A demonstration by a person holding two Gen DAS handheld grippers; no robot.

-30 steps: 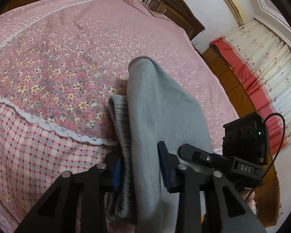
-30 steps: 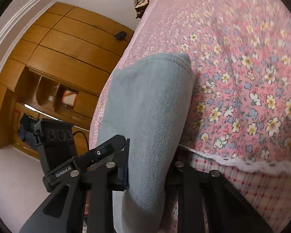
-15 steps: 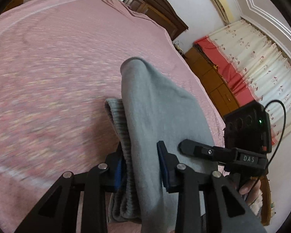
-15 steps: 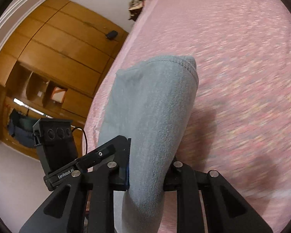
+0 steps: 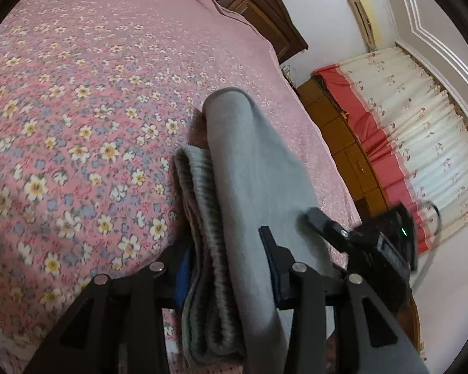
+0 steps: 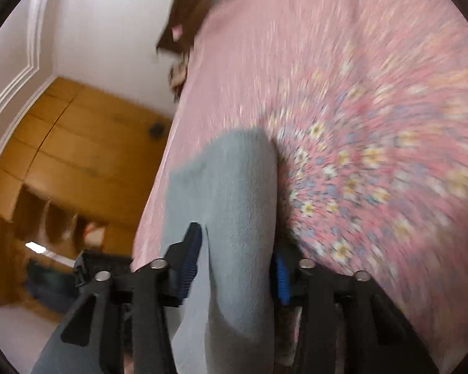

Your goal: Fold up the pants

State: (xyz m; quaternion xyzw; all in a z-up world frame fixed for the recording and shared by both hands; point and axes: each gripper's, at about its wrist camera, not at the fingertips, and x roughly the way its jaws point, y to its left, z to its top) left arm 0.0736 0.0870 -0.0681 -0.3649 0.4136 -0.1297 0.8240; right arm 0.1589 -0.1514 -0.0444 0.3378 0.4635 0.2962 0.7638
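Observation:
Grey folded pants [image 5: 249, 171] with a ribbed waistband run forward between the fingers of my left gripper [image 5: 226, 261]. Its jaws are opening, but the cloth still fills the gap and touches both pads. The fold's far end hangs just above the pink flowered bedspread [image 5: 78, 93]. In the right wrist view the same pants [image 6: 234, 187] lie between the fingers of my right gripper [image 6: 234, 258]. Those jaws are opening too, and both blue pads stand clear of the cloth. The right gripper's body [image 5: 374, 249] shows beside the pants in the left wrist view.
A dark wooden headboard [image 5: 265, 9] closes the far end of the bed. Low wooden cabinets [image 5: 343, 143] and a red-and-cream curtain [image 5: 421, 124] line the right side. A tall wooden wardrobe [image 6: 78, 155] stands beyond the bed's left edge [image 6: 159, 187].
Both grippers carried the pants further over the bed, and the checked border dropped out of view. The right jaws spread off the cloth. The left jaws widened slightly.

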